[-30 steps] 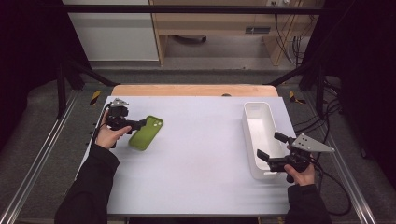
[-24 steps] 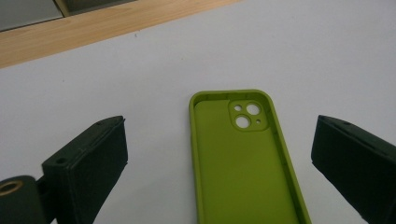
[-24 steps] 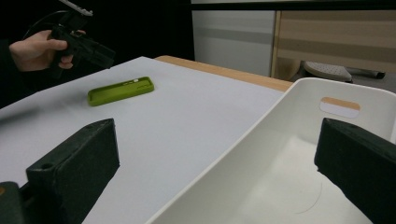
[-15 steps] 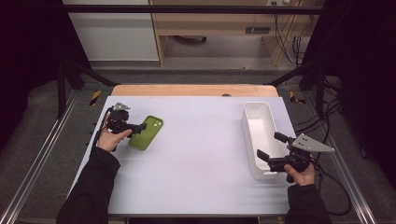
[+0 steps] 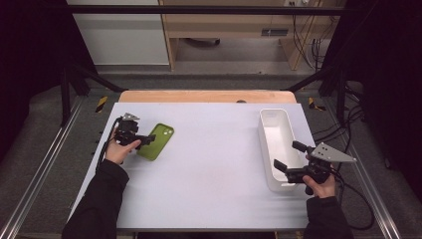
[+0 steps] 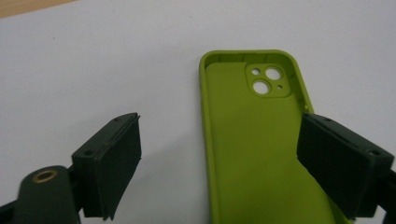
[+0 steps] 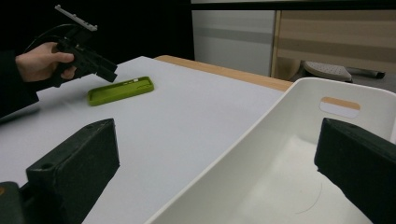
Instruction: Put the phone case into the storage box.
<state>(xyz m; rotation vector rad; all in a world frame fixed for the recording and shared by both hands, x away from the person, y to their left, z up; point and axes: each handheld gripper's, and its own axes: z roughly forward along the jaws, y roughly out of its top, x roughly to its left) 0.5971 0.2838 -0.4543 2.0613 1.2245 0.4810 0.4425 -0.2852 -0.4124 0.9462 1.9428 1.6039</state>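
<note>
The right gripper (image 5: pixel 287 157) sits nearest, jaws spread across the near left wall of the white bin (image 5: pixel 265 149), holding nothing. Well left of the bin, the left gripper (image 5: pixel 149 138) hangs over the green case (image 5: pixel 156 141), jaws spread and empty; the case lies flat, hollow side up.

The green phone case's (image 6: pixel 254 140) near end runs off the frame's bottom edge.

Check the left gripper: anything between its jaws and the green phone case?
Nothing visible. The left gripper is open, jaws either side of the green phone case, which lies open side up on the bare white table, not yet gripped.
</note>
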